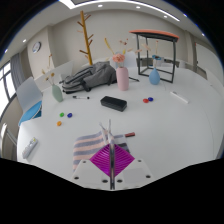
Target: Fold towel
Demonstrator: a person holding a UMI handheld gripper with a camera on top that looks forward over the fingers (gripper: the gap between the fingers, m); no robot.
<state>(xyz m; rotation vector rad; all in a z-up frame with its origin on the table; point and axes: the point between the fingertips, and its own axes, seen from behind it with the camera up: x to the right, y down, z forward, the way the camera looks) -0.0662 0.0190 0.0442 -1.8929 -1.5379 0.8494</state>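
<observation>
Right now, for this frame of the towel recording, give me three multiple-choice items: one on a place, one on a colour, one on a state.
1. Where does the striped towel lie?
A. just ahead of the tongs, on the white table
B. on the wooden coat stand
C. under the black box

2. What colour is the vase holding the flowers?
A. green
B. pink
C. black

3. How does the towel lie?
A. rolled into a tube
B. hanging off the table edge
C. bunched and rumpled, not neatly folded

Answers:
1. A, the towel rests on the table directly beyond the tongs.
2. B, the vase is pink, behind the black box.
3. C, its stripes run crooked through creases.
</observation>
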